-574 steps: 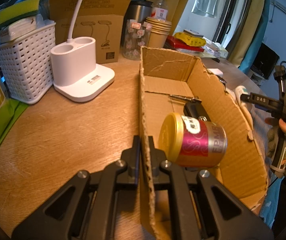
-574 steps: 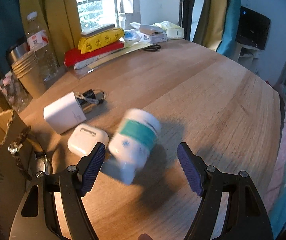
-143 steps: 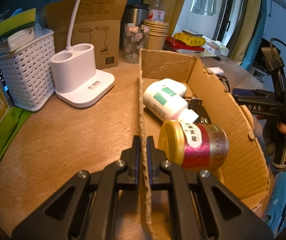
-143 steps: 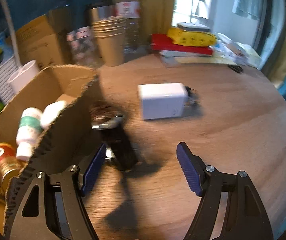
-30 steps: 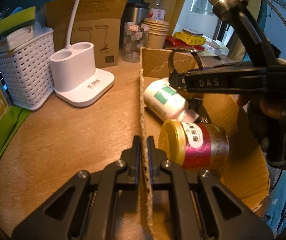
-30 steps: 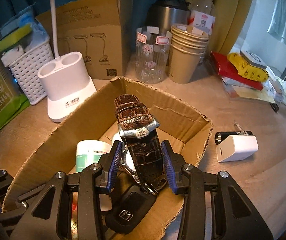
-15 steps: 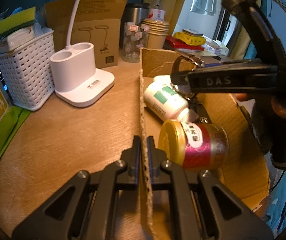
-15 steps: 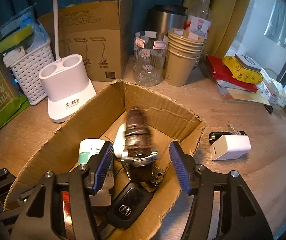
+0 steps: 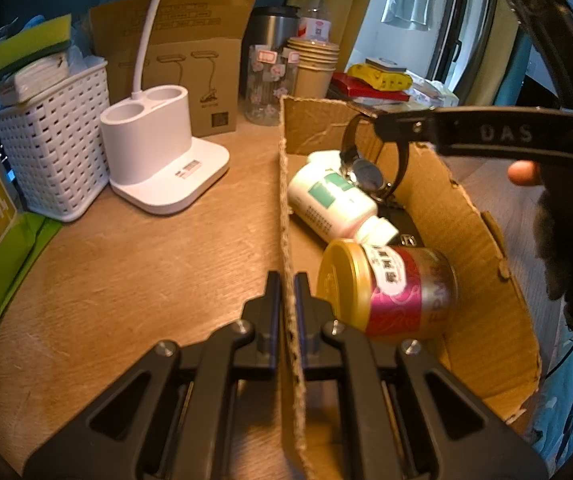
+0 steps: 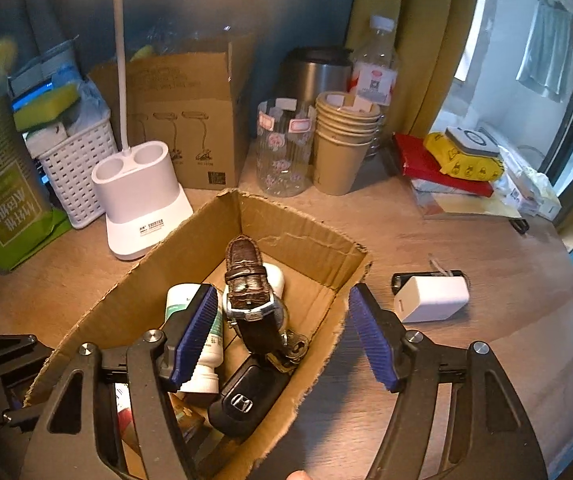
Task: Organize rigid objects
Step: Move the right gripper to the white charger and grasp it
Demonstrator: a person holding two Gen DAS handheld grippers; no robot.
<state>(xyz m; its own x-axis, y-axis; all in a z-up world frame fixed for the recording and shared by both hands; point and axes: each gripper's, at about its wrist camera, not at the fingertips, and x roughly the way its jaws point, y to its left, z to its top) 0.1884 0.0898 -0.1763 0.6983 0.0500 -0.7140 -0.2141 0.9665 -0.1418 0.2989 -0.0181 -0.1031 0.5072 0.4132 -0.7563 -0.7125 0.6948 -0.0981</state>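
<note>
An open cardboard box (image 10: 306, 240) lies on the wooden table. Inside it lie a brown leather watch (image 10: 252, 292), a white pill bottle (image 9: 330, 200), a black car key (image 10: 242, 398) and a gold-lidded can (image 9: 386, 292). My left gripper (image 9: 286, 300) is shut on the box's left wall (image 9: 286, 208). My right gripper (image 10: 282, 336) hovers above the box with its jaws opening; the watch lies below them, free of the blue pads (image 10: 194, 332). In the left wrist view the watch (image 9: 366, 172) rests against the bottle under the right gripper's finger (image 9: 486, 134).
A white charger block (image 10: 432, 298) lies on the table right of the box. Behind the box stand a white lamp base (image 10: 142, 200), a white basket (image 10: 74, 160), a brown carton (image 10: 190, 112), a glass (image 10: 282, 148), stacked paper cups (image 10: 342, 144) and a red and yellow pile (image 10: 454, 160).
The right gripper's jaws spread apart and let go of the watch, which dropped into the box. The right gripper rose a little. The left gripper kept its hold on the box wall.
</note>
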